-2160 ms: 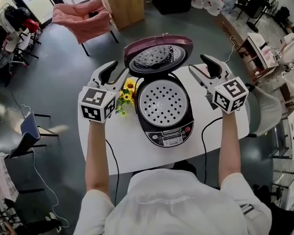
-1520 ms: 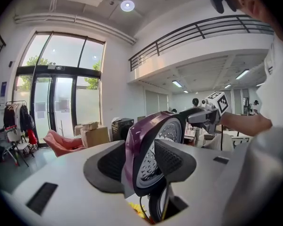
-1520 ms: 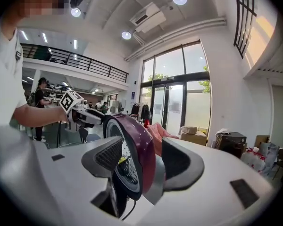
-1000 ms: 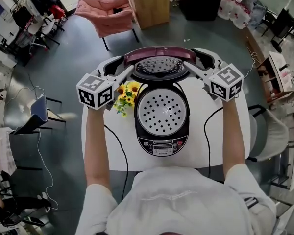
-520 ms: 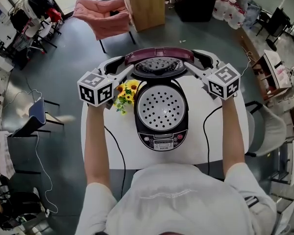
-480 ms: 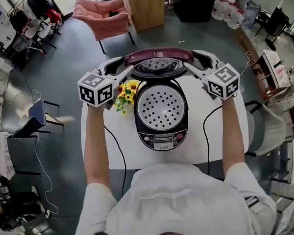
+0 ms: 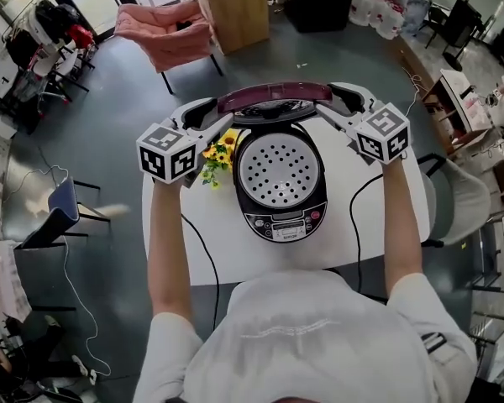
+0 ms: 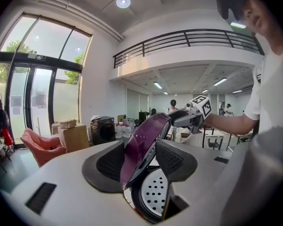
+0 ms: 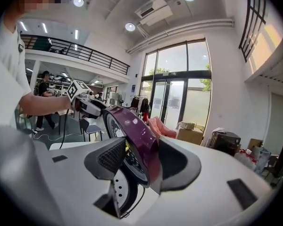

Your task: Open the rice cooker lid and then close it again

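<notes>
The rice cooker (image 7: 281, 212) stands mid-table with its perforated inner plate (image 7: 279, 169) showing. Its purple lid (image 7: 273, 95) is tilted partway down over the pot. My left gripper (image 7: 224, 113) grips the lid's left end and my right gripper (image 7: 323, 107) its right end. In the left gripper view the lid (image 8: 144, 142) fills the gap between the pads of my left gripper (image 8: 141, 158), whose jaws have just been opening slightly. In the right gripper view the lid (image 9: 134, 131) sits between the pads of my right gripper (image 9: 137, 163), whose jaws have just been closing.
Yellow artificial flowers (image 7: 214, 154) lie just left of the cooker. The white table (image 7: 378, 229) carries black cables (image 7: 355, 217) on both sides. Beyond its far edge stand a pink chair (image 7: 164, 28) and a wooden box (image 7: 231, 2).
Two seconds ago both grippers hung free beside the upright lid. They have since taken its two ends, and the lid has tipped forward and down toward the pot.
</notes>
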### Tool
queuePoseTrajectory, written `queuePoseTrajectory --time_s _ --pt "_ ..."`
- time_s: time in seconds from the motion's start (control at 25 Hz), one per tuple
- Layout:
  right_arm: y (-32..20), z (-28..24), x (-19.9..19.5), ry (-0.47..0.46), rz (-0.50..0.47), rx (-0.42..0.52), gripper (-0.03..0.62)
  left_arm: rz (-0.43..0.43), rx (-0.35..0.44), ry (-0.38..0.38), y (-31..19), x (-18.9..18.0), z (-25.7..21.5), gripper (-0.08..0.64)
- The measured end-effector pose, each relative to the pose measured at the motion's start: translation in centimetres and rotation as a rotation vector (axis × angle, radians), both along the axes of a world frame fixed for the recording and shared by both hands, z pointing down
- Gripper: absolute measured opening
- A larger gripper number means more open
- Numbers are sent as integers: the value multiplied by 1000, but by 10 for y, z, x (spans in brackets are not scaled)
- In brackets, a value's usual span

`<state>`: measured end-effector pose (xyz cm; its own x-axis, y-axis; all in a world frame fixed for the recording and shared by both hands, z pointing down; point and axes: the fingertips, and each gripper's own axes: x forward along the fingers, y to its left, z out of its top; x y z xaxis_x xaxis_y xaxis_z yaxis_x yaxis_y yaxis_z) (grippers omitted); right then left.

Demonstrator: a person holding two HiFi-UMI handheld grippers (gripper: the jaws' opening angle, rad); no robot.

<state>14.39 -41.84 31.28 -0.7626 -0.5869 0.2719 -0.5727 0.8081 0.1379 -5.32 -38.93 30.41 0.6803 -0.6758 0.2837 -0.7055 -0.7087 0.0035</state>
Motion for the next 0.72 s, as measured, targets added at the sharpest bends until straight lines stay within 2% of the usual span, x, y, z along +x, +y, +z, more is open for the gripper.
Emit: queuePoseTrajectory --time_s 0.28,0.56,0.72 --pt "21 7 3 30 30 3 224 89 12 6 20 3 6 225" --pt "45 18 7 41 67 26 229 189 8 -38 42 7 17 229" --pt "56 23 9 64 76 41 229 213 0 -51 53 9 22 229"
